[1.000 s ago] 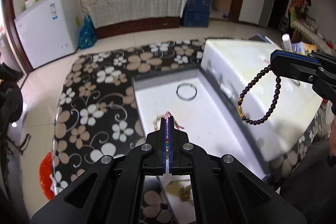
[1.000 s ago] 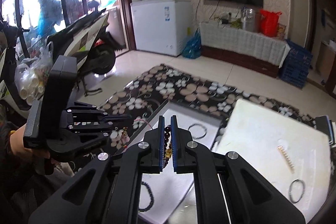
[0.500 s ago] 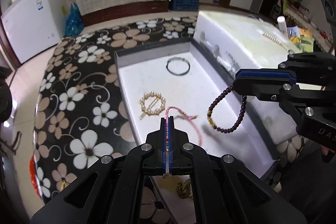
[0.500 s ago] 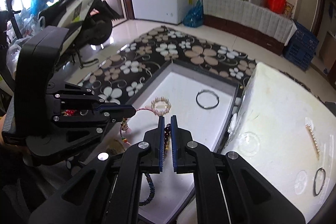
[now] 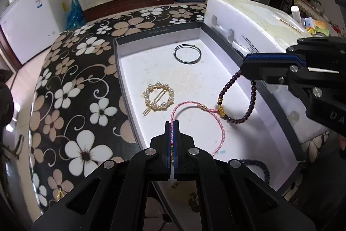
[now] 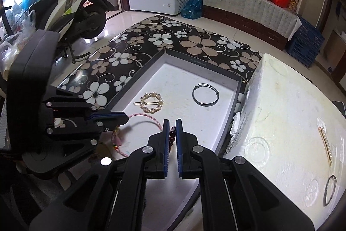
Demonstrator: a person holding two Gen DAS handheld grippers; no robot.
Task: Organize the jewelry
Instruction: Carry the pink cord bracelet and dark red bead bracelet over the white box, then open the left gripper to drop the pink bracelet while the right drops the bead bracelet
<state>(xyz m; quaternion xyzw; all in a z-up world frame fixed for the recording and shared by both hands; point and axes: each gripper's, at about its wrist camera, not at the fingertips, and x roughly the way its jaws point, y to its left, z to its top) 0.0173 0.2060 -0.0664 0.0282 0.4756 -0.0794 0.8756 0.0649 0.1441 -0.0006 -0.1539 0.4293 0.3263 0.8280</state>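
Note:
My left gripper (image 5: 173, 122) is shut on a pink cord bracelet (image 5: 218, 122), whose loop lies on the white floor of the grey-walled tray (image 5: 157, 33). My right gripper (image 6: 172, 122) is shut on a dark purple bead bracelet (image 5: 237, 118) with gold beads; its lower end touches the tray floor beside the pink loop. The right gripper also shows at the right of the left wrist view (image 5: 246, 66), and the left gripper at the left of the right wrist view (image 6: 125, 118). A pearl ring hair clip (image 5: 158, 96) and a dark bangle (image 5: 187, 53) lie in the tray.
A white foam box (image 6: 287, 114) stands right of the tray, with a pearl bar clip (image 6: 325, 144) and a dark ring (image 6: 330, 189) on top. The tray sits on a floral tablecloth (image 5: 75, 83). A dark braided band (image 5: 259, 166) lies at the tray's near end.
Both grippers have come down toward the tray. The pink bracelet and the bead bracelet, which hung in the air, now reach the tray floor.

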